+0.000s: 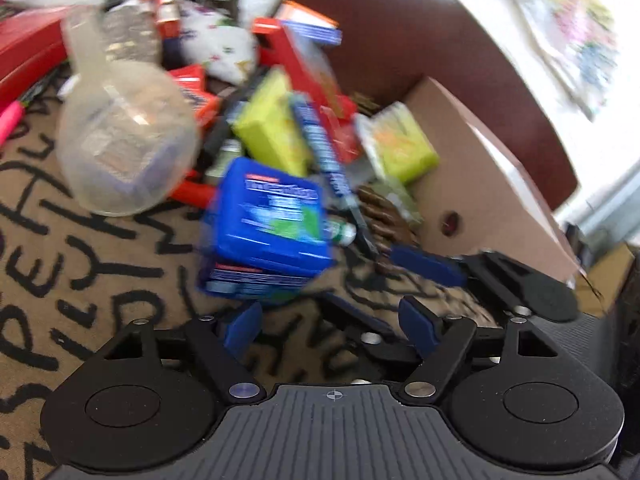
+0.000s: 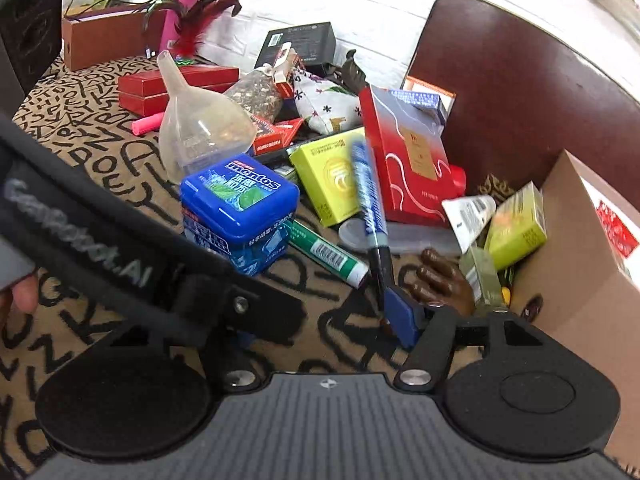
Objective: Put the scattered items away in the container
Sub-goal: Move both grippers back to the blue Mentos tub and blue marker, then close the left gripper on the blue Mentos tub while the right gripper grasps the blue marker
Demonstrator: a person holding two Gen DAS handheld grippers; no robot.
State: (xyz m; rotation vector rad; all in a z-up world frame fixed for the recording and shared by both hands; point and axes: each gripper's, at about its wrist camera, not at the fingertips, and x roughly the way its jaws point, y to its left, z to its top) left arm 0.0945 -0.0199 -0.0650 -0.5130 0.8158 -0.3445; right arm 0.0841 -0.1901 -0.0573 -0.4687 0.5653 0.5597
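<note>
A blue Mentos box (image 1: pixel 268 224) stands on the lettered mat, just ahead of my left gripper (image 1: pixel 330 326). That gripper is open; its blue pads (image 1: pixel 240 330) do not reach the box. A blue marker pen (image 2: pixel 368 188) lies over the pile, its black end against the right finger (image 2: pixel 404 312) of my right gripper (image 2: pixel 324 324). The other right finger is hidden behind the left gripper's black frame (image 2: pixel 120 248). In the left wrist view the right gripper (image 1: pixel 390 290) shows a gap between its fingers. The cardboard box (image 2: pixel 580 280) stands at the right.
A clear funnel (image 2: pixel 196 128), red boxes (image 2: pixel 408 156), yellow-green boxes (image 2: pixel 328 176), a green tube (image 2: pixel 328 252) and a brown hand-shaped figure (image 2: pixel 440 280) crowd the mat. A brown chair back (image 2: pixel 520 92) rises behind. A second cardboard box (image 2: pixel 108 36) sits far left.
</note>
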